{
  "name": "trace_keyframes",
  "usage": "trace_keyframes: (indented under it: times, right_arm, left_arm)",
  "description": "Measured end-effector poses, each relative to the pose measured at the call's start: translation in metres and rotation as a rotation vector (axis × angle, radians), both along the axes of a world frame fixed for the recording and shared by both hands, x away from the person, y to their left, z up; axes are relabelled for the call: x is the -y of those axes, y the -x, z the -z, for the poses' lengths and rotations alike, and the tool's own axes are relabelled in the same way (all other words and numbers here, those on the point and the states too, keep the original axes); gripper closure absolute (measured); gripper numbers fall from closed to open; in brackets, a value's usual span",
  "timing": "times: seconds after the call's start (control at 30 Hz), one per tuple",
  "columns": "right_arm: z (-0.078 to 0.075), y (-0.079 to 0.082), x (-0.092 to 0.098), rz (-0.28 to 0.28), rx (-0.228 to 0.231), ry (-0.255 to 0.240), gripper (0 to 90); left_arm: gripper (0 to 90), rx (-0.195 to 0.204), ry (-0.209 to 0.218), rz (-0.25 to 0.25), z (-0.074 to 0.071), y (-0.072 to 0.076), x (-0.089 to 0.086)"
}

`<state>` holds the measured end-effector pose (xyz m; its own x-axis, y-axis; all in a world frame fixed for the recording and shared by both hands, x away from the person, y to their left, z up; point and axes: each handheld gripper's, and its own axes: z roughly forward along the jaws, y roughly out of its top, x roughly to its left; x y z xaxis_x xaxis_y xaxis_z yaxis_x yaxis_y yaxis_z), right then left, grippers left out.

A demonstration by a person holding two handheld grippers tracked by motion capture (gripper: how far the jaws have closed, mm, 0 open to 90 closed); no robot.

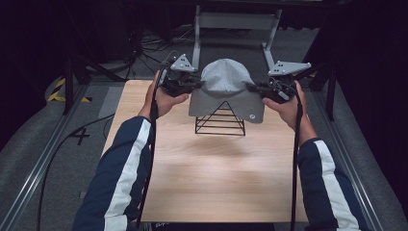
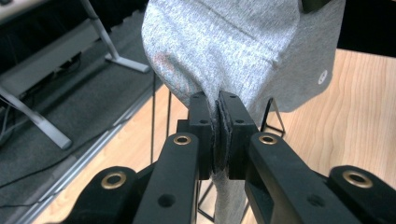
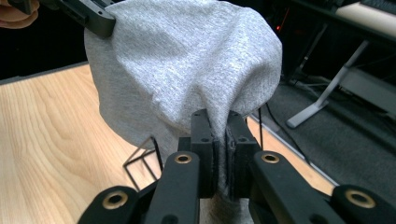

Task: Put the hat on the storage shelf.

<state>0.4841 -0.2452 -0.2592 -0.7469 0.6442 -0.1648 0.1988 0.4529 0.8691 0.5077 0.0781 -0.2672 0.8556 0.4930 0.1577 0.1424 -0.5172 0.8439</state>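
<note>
Left of the grey cap (image 1: pixel 226 91): left hand (image 1: pixel 163 98) wrapped round the left hand-held gripper (image 1: pixel 195 85), jaws pressed together on a fold of the cap's left edge, grey fabric squeezed between the pads in the left gripper view (image 2: pixel 219 135). Grey 3-cornered plate (image 1: pixel 183 63) on top of it, black cable (image 1: pixel 153 144) trailing down past the striped sleeve (image 1: pixel 122 178).

Centre: cap draped over the top of a black wire pyramid stand (image 1: pixel 220 120), crown rounded, flat brim hanging toward the person and covering the stand's tip. Small round light logo (image 1: pixel 251 116) near the brim's lower right corner. Stand's base resting on the pale wooden table (image 1: pixel 216 178), just under the cap, toward the table's far edge. Behind the cap, past the table, a grey metal frame (image 1: pixel 235 24) on dark carpet.

Right of the cap: right hand-held gripper (image 1: pixel 251 88) clamped on the cap's right edge, fabric pinched between its closed jaws in the right gripper view (image 3: pixel 222 154), held by the right hand (image 1: pixel 286 106). Another grey 3-cornered plate (image 1: pixel 288 68) above it, cable (image 1: pixel 296 159) running down along the right sleeve (image 1: pixel 327 187).

Both hand-held grippers level with the cap's sides, cap stretched between the 2.
</note>
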Motion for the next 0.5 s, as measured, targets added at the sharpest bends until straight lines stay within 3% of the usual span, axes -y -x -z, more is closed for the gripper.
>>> trace_keyframes:
  times: [0.23, 0.5]
  right_arm:
    - [0.027, -0.001, 0.0, -0.006, -0.041, 0.018, 84.4]
    - [0.053, -0.002, -0.002, -0.009, -0.082, 0.033, 84.4]
  left_arm:
    - [84.9, -0.027, -0.028, 0.0, 0.023, -0.002, 0.004]
    - [84.8, -0.059, -0.028, -0.002, 0.047, -0.003, 0.007]
